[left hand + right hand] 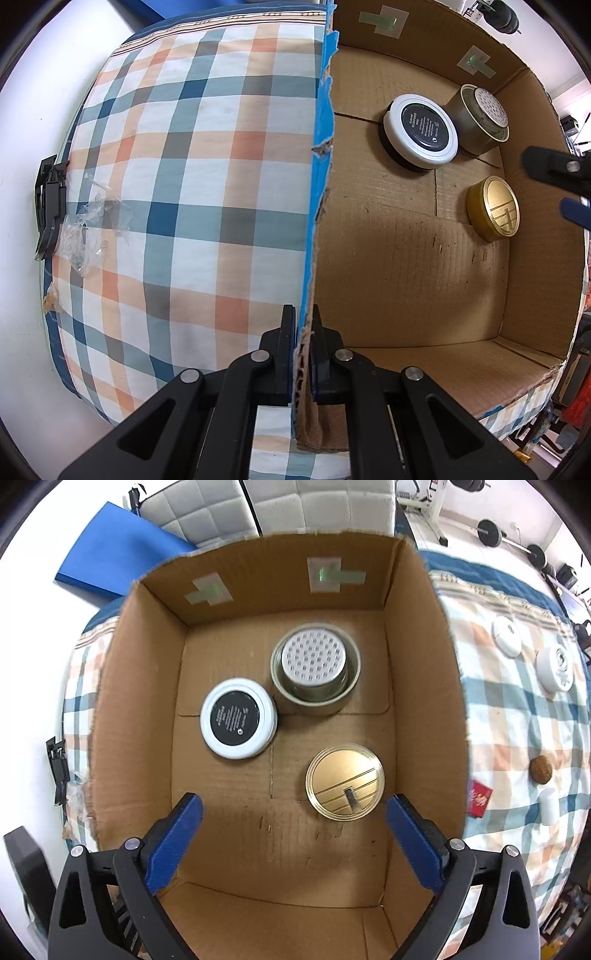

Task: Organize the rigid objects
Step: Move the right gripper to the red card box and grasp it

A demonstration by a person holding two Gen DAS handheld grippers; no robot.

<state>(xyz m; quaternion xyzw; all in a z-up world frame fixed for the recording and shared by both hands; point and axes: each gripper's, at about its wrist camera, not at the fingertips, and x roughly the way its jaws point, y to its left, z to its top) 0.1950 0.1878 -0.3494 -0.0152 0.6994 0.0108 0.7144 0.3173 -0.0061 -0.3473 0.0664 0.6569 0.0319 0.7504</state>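
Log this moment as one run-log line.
left gripper: shut on box wall | right gripper: open, empty, above gold tin | box: three tins inside

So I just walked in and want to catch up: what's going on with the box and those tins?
A person with a gripper in each hand is sorting containers into a cardboard box on a checked cloth. The left gripper is clamped on the box's wall. The right gripper hangs open and empty above the gold tin, which lies on the box floor near a white-rimmed tin and a grey canister. Two white containers wait outside on the cloth.
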